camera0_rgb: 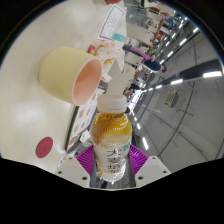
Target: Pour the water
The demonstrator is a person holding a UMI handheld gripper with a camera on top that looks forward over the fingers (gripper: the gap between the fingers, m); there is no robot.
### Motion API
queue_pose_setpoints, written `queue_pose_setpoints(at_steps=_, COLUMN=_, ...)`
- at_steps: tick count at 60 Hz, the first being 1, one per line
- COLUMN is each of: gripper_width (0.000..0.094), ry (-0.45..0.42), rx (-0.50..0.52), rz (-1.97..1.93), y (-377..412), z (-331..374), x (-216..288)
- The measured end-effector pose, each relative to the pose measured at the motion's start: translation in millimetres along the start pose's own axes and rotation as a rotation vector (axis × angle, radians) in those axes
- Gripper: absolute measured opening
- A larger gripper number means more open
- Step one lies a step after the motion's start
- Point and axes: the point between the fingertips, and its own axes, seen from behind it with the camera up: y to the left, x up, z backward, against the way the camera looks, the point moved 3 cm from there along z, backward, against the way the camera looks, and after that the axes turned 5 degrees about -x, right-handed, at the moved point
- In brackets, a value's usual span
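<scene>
The gripper (113,165) is clamped on a bottle (112,135) of yellow drink, whose white cap points up at twelve o'clock, and the pink cup (72,74) lies on its side at eleven o'clock, just beyond, mouth facing the bottle.

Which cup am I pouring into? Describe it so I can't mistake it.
Start from the white table, which appears tilted in this view. Beyond the clear plastic bottle of yellow liquid with a white cap, held in the gripper, stands a pale yellow cup with a pink inside. It's much the largest item there; the clutter behind is smaller.
</scene>
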Motion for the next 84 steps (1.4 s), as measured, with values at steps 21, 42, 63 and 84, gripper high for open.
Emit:
queue_pose_setpoints(at_steps=21, gripper_width=0.0436, ry=-0.017, rx=0.093, rz=-0.182, y=4.1, z=-7.6, x=1.7)
queue_pose_setpoints(at_steps=42, gripper_width=0.0435, ry=0.037, rx=0.284, rz=-1.330, y=-3.8, z=5.5, x=-63.9)
queue_pose_setpoints(at_steps=63, gripper_width=0.0436, ry=0.139, rx=0.482, rz=-1.829, y=104.4, z=-15.1, x=-61.6)
queue_pose_setpoints(at_steps=84, gripper_width=0.0589, ry=0.181, rx=0.533, rz=-1.930, y=143.8, z=-11.5, x=-60.2)
